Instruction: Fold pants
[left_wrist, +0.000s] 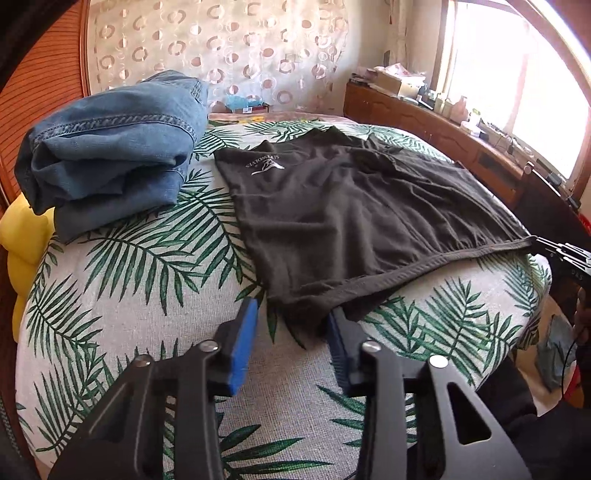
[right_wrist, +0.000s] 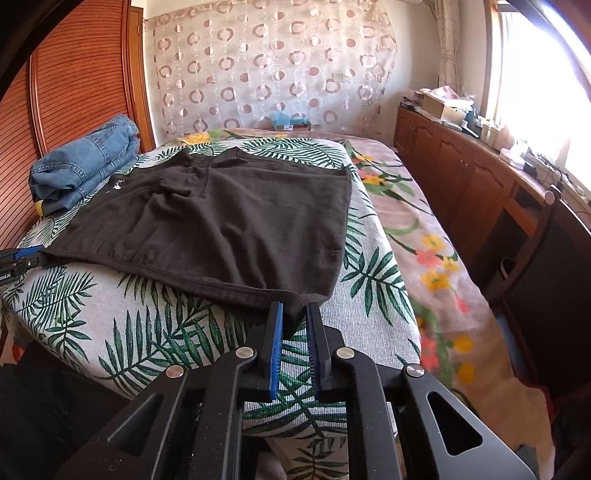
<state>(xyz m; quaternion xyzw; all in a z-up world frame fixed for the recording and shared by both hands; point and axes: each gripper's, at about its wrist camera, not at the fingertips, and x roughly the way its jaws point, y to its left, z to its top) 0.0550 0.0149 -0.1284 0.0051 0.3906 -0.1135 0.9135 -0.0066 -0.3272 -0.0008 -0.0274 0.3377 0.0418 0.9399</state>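
Dark brown pants (left_wrist: 347, 206) lie spread flat on the palm-leaf bed cover (left_wrist: 129, 280); they also show in the right wrist view (right_wrist: 229, 221). My left gripper (left_wrist: 291, 317) is open at the near left corner of the pants' hem, its right pad against the cloth edge. My right gripper (right_wrist: 293, 308) has its blue pads closed on the near right corner of the hem. The right gripper shows at the far right in the left wrist view (left_wrist: 554, 247), and the left gripper at the far left in the right wrist view (right_wrist: 26, 258).
Folded blue jeans (left_wrist: 110, 147) lie at the back left on a yellow pillow (left_wrist: 22, 236), by the wooden headboard (right_wrist: 81, 74). A floral blanket (right_wrist: 424, 236) covers the bed's right side. A wooden cabinet (right_wrist: 461, 177) with clutter runs under the window.
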